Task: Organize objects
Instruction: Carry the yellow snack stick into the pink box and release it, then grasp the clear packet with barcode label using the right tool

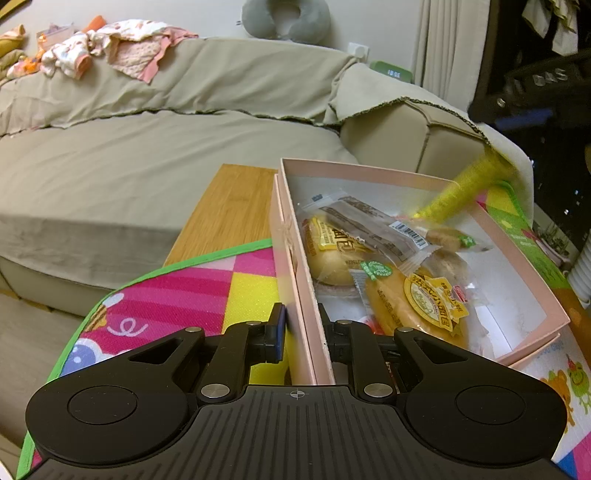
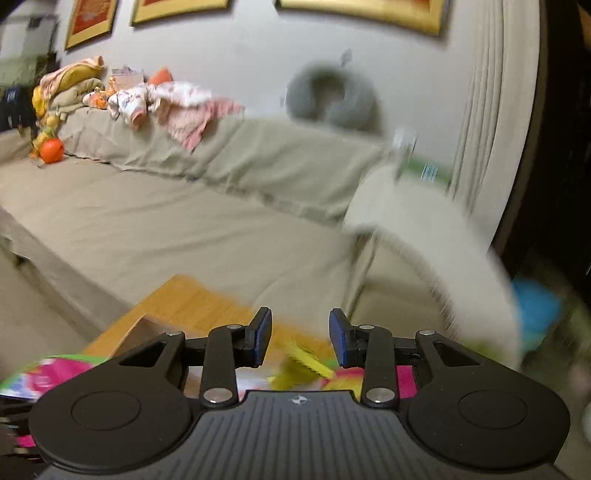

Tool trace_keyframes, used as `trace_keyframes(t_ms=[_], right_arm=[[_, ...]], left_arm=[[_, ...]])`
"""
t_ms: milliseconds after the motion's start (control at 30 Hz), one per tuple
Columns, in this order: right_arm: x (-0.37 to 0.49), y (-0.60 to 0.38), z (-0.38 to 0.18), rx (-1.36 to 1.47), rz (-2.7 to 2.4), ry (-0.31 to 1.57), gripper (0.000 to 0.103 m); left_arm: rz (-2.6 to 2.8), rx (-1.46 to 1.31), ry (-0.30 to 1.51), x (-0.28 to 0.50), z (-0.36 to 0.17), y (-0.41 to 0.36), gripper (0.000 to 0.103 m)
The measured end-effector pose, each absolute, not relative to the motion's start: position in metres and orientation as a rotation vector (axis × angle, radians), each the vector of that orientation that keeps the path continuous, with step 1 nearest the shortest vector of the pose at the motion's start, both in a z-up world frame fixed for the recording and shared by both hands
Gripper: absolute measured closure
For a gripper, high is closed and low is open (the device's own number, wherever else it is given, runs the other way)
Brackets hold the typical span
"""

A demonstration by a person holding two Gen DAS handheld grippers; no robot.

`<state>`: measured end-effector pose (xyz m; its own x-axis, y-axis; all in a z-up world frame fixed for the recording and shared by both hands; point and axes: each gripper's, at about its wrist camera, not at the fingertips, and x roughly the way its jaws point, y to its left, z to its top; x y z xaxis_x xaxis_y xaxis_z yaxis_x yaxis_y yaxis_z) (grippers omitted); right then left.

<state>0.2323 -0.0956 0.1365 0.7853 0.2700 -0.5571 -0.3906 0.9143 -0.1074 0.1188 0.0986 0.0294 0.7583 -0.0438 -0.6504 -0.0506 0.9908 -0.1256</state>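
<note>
A pink cardboard box (image 1: 532,266) sits on a colourful play mat (image 1: 207,295) and holds several wrapped buns (image 1: 417,299) and snack packets. My left gripper (image 1: 301,325) straddles the box's near left wall (image 1: 306,332), one finger outside and one inside, closed on it. A blurred yellow packet (image 1: 461,188) is in the air above the box's far right corner. In the right wrist view my right gripper (image 2: 300,339) is open and empty, raised above the table, with the yellow packet (image 2: 303,365) blurred just below it.
A wooden table (image 1: 229,206) carries the mat. A beige covered sofa (image 1: 147,158) stands behind it, with clothes (image 1: 122,48) and a grey neck pillow (image 1: 286,18) on its back. A dark shelf (image 1: 535,74) is at the right.
</note>
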Motion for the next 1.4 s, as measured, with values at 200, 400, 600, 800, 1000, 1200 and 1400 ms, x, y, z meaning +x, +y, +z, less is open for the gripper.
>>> trace_keyframes(t_ms=[200, 400, 600, 800, 1000, 1200, 1400], right_arm=[[0.224, -0.142, 0.150, -0.055, 0.363, 0.587, 0.049], [0.210, -0.177, 0.161, -0.022, 0.325, 0.561, 0.037], [0.221, -0.210, 0.145, 0.022, 0.243, 0.603, 0.034], [0.245, -0.228, 0.098, 0.030, 0.157, 0.730, 0.034], [0.257, -0.240, 0.049, 0.056, 0.098, 0.851, 0.034], [0.259, -0.236, 0.017, 0.048, 0.089, 0.915, 0.034], [0.262, -0.223, 0.003, -0.016, 0.089, 0.912, 0.035]], left_arm=[[0.006, -0.142, 0.713, 0.120, 0.030, 0.098, 0.085], [0.010, -0.138, 0.714, 0.123, 0.031, 0.095, 0.086], [0.011, -0.137, 0.715, 0.124, 0.031, 0.094, 0.086], [0.010, -0.136, 0.715, 0.124, 0.030, 0.095, 0.086], [0.008, -0.132, 0.709, 0.124, 0.030, 0.094, 0.086], [0.002, -0.121, 0.702, 0.126, 0.027, 0.096, 0.086], [0.004, -0.119, 0.705, 0.127, 0.026, 0.096, 0.086]])
